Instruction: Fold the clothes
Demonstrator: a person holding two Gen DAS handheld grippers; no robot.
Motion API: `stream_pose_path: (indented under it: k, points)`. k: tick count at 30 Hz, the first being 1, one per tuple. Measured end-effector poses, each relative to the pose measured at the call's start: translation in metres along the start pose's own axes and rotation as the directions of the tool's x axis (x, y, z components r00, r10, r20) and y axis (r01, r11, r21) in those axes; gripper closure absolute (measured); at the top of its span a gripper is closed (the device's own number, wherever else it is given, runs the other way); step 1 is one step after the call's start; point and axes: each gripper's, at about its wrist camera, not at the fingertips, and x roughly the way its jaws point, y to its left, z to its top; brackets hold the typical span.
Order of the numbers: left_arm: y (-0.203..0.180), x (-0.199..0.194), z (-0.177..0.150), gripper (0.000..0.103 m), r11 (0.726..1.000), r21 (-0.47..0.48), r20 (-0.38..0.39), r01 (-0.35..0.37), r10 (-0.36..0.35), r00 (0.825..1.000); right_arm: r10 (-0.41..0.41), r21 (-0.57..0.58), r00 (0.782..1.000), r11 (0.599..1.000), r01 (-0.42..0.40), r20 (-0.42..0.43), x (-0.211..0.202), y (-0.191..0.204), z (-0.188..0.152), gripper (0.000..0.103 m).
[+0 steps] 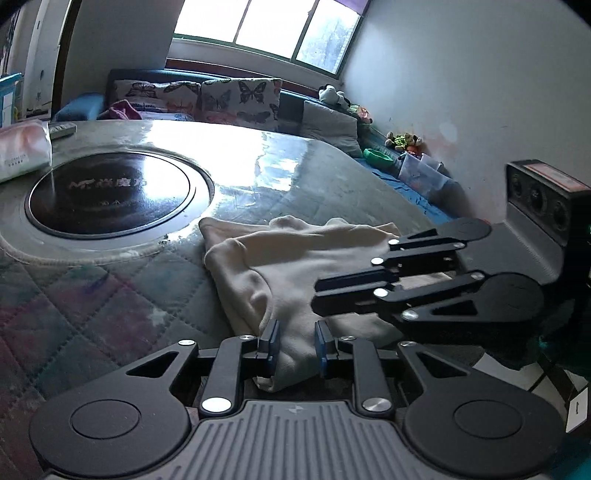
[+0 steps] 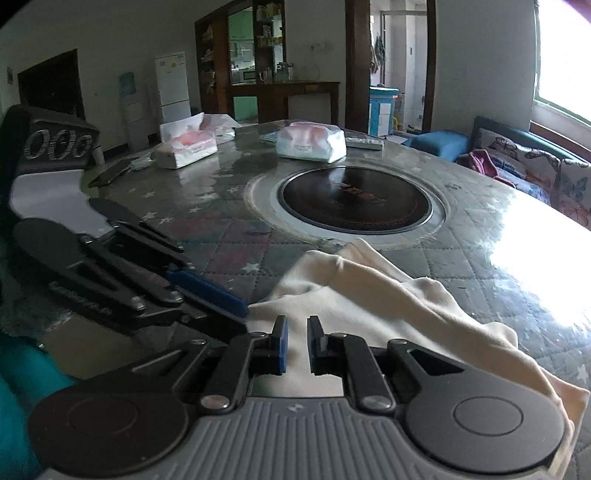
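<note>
Where it lies rumpled | cream garment (image 1: 295, 266) | partly folded, creased

Lighting: daylight from the window (image 1: 269, 29), blown out to white. Glare: strong white patch on the glossy round table (image 1: 229, 155), left wrist view; larger burnt-out patch at its right edge (image 2: 535, 251), right wrist view. Room interior dim, bluish cast. Distortion: heavy fisheye curvature, dark vignette in all 4 corners. Blur: slight softness on the cream garment (image 2: 369, 295).
</note>
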Motion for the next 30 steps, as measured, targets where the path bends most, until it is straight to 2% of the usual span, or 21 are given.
stream_pose_path:
  k: [7, 10, 14, 19, 21, 24, 28, 30]
  points:
    - [-0.004, 0.0, 0.005, 0.08, 1.0, 0.016, 0.012, -0.026, 0.026, 1.0, 0.002, -0.016, 1.0, 1.0, -0.002, 0.004, 0.017, -0.011, 0.017, 0.092]
    - [-0.004, 0.0, 0.006, 0.08, 0.999, 0.001, 0.017, -0.044, 0.044, 0.999, 0.0, -0.075, 1.0, 0.997, 0.0, 0.006, 0.027, -0.012, 0.031, 0.085]
    - [-0.002, -0.002, 0.004, 0.079, 0.999, -0.017, 0.007, -0.045, 0.045, 0.999, 0.031, -0.175, 0.999, 0.984, -0.034, -0.022, 0.045, -0.01, 0.049, 0.083]
    - [-0.001, 0.0, 0.0, 0.079, 0.999, -0.029, -0.002, -0.038, 0.038, 0.999, 0.053, -0.261, 0.993, 0.962, -0.079, -0.107, 0.073, -0.005, 0.062, 0.083]
    - [-0.001, 0.001, 0.0, 0.08, 0.999, -0.035, -0.003, -0.038, 0.038, 0.999, 0.056, -0.28, 0.989, 0.956, -0.092, -0.133, 0.081, -0.004, 0.062, 0.084]
    - [0.001, 0.001, 0.001, 0.08, 0.999, -0.037, -0.006, -0.033, 0.033, 0.999, 0.048, -0.301, 0.989, 0.95, -0.089, -0.14, 0.086, -0.001, 0.063, 0.098]
    - [0.003, 0.001, 0.001, 0.081, 0.999, -0.039, -0.007, -0.034, 0.033, 0.999, 0.055, -0.282, 0.991, 0.956, -0.087, -0.118, 0.083, -0.006, 0.067, 0.1]
    - [0.004, 0.001, 0.001, 0.087, 0.999, -0.035, -0.005, -0.035, 0.034, 0.999, 0.073, -0.25, 0.99, 0.963, -0.101, -0.119, 0.082, -0.013, 0.071, 0.099]
